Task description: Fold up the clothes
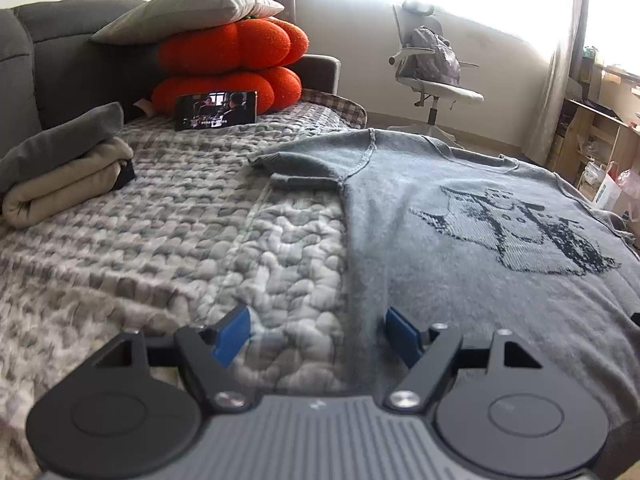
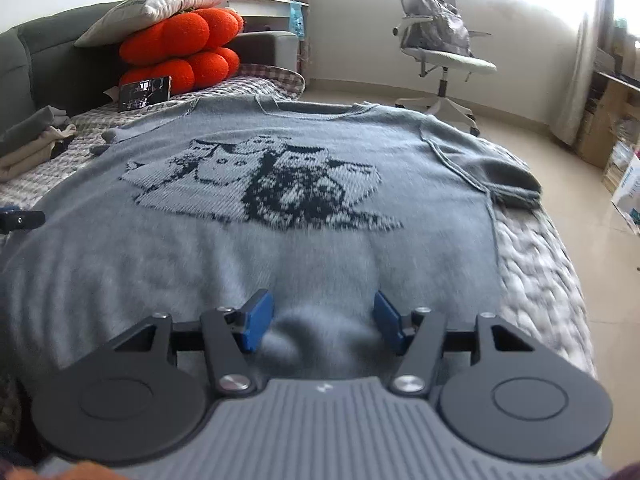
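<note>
A grey knit sweater (image 1: 460, 248) with a dark cat pattern lies spread flat, front up, on the quilted bed cover (image 1: 180, 216). It fills the middle of the right wrist view (image 2: 256, 240). My left gripper (image 1: 318, 334) is open and empty, low over the sweater's left side edge near the hem. My right gripper (image 2: 322, 322) is open and empty, low over the sweater's lower middle near the hem. The sleeves (image 1: 288, 164) lie folded short at each side.
A stack of folded clothes (image 1: 60, 176) lies at the left. A phone (image 1: 216, 110) leans on orange cushions (image 1: 232, 64) under a pillow by the sofa back. An office chair (image 2: 440, 48) stands on the floor beyond the bed. Shelves and boxes (image 1: 592, 140) are at the right.
</note>
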`<state>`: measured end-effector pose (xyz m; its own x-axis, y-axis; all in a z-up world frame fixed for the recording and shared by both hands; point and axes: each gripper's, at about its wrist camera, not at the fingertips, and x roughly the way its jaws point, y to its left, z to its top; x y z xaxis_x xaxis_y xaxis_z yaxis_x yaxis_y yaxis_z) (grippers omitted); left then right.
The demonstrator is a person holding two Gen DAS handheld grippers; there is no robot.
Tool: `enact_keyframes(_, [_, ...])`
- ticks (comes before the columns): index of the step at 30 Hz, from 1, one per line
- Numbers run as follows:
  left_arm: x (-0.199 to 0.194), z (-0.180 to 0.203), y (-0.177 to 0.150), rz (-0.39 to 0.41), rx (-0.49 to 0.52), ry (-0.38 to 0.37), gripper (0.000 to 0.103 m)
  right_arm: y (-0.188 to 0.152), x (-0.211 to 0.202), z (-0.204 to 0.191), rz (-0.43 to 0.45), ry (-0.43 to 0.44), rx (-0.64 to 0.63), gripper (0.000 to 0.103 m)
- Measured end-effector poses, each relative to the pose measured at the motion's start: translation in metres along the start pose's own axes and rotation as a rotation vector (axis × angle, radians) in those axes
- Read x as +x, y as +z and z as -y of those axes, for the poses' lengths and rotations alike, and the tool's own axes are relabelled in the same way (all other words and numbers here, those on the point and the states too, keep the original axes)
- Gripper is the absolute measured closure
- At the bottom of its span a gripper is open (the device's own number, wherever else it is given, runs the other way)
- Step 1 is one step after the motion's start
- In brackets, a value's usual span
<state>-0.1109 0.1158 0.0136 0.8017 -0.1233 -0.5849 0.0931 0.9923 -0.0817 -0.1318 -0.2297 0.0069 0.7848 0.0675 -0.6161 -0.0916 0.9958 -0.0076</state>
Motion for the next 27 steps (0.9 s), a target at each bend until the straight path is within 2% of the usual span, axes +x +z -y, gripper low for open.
enact_keyframes(3, [-0.002, -0.009, 0.002, -0.011, -0.039, -0.010, 0.027, 0.004, -0.013, -0.018, 0.026, 0.019, -0.019, 0.042])
enact_keyframes(5, [-0.003, -0.015, 0.004, -0.017, -0.070, -0.015, 0.027, 0.010, -0.023, -0.038, 0.066, 0.078, -0.053, 0.042])
enact_keyframes(9, [-0.006, -0.036, 0.013, -0.017, -0.152, -0.014, 0.027, 0.027, -0.031, -0.092, 0.084, 0.232, -0.130, 0.042])
enact_keyframes(11, [-0.008, -0.049, 0.015, -0.019, -0.197, -0.005, 0.027, 0.032, -0.027, -0.124, 0.063, 0.317, -0.176, 0.042])
enact_keyframes(16, [-0.015, -0.078, 0.023, -0.001, -0.274, 0.021, 0.027, 0.027, -0.008, -0.205, -0.025, 0.451, -0.371, 0.045])
enact_keyframes(20, [-0.017, -0.096, 0.032, 0.012, -0.294, 0.041, 0.027, 0.023, 0.004, -0.244, -0.067, 0.479, -0.482, 0.047])
enact_keyframes(22, [-0.018, -0.105, 0.034, 0.015, -0.318, 0.046, 0.027, 0.024, 0.008, -0.255, -0.086, 0.484, -0.500, 0.056])
enact_keyframes(25, [-0.017, -0.118, 0.036, 0.014, -0.354, 0.053, 0.027, 0.017, 0.015, -0.274, -0.124, 0.448, -0.538, 0.066])
enact_keyframes(27, [-0.014, -0.124, 0.037, 0.008, -0.370, 0.054, 0.027, 0.012, 0.023, -0.283, -0.144, 0.424, -0.564, 0.069])
